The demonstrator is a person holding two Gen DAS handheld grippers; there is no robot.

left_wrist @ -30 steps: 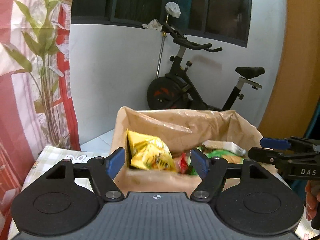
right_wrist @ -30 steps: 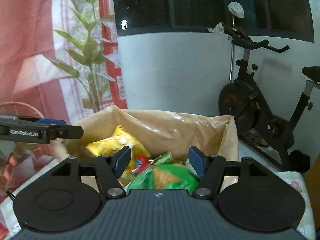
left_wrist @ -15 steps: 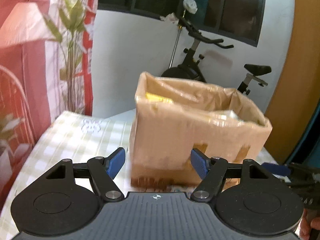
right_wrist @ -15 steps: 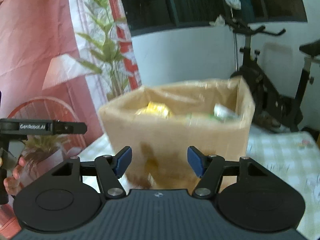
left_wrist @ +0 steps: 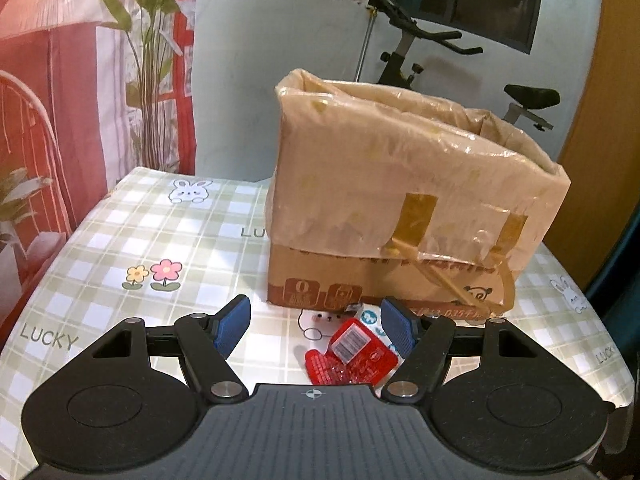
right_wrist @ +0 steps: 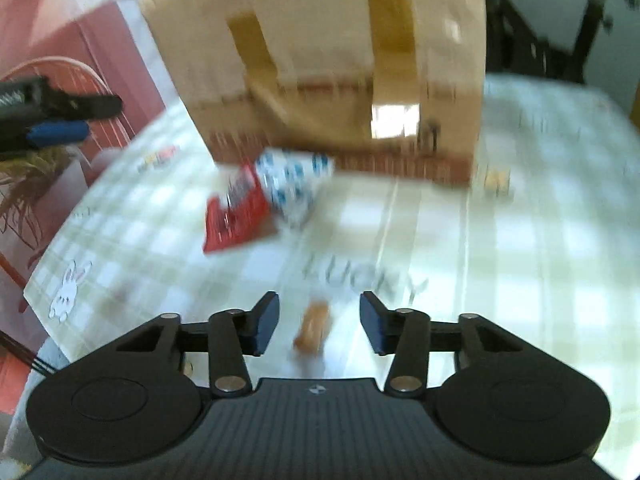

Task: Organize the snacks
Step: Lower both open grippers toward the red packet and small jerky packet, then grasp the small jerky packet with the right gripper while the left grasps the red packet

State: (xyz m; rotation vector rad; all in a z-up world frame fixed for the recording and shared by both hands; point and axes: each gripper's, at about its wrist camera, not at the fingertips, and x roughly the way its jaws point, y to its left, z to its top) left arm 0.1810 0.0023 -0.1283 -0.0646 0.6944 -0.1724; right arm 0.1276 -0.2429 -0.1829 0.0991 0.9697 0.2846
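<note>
A cardboard box [left_wrist: 404, 216] lined with a brown plastic bag stands on the checked tablecloth; its contents are hidden from here. A red snack packet [left_wrist: 352, 354] lies on the cloth in front of the box, between the fingers of my open, empty left gripper [left_wrist: 316, 326]. The right wrist view is blurred: the box [right_wrist: 332, 64], the red packet [right_wrist: 234, 216] and a white-and-blue packet [right_wrist: 292, 180] lie ahead. A small orange-brown snack [right_wrist: 314, 328] lies on the cloth between the fingers of my open right gripper [right_wrist: 319, 324]. The left gripper [right_wrist: 56, 116] shows at that view's left edge.
The table [left_wrist: 132, 240] has a rounded left edge and a near edge close to me. A red patterned curtain [left_wrist: 60, 80] hangs at the left. An exercise bike [left_wrist: 424, 48] stands behind the box by the white wall.
Both grippers have pulled back and down from above the box's open top to low over the table in front of it. Packets on the cloth have come into view. Both stay open.
</note>
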